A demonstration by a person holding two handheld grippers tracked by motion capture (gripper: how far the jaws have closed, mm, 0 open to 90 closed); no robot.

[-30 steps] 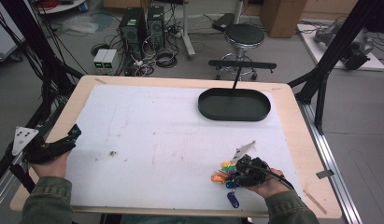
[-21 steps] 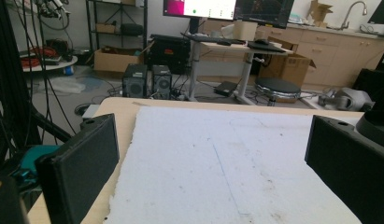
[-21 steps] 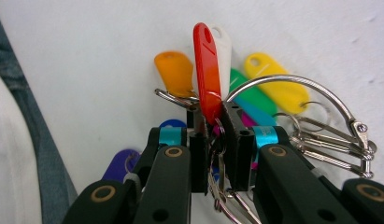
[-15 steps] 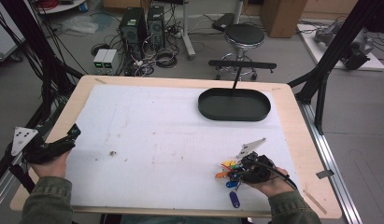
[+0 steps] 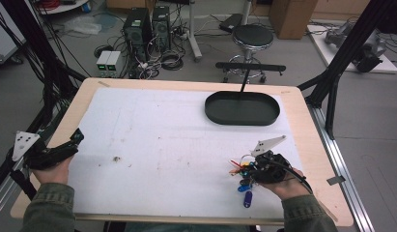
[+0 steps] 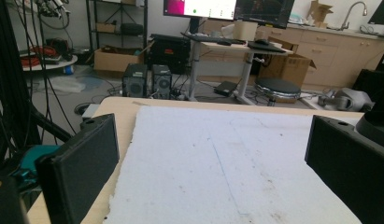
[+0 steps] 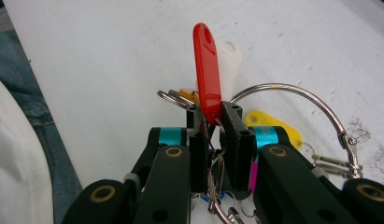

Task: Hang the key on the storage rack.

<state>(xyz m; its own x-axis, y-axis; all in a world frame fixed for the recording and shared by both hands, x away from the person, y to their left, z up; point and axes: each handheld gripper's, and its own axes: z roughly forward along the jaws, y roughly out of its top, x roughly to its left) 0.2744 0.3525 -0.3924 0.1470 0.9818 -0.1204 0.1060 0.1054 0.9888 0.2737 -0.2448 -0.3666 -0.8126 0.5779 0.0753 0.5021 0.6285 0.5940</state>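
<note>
Keys and colored tags hang in a bunch at the near right of the table. The right gripper pinches the red tag. The left gripper, near left, has its jaws spread wide apart.

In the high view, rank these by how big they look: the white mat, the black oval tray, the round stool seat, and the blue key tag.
1. white mat
2. black oval tray
3. round stool seat, though it sits farther from the camera
4. blue key tag
</note>
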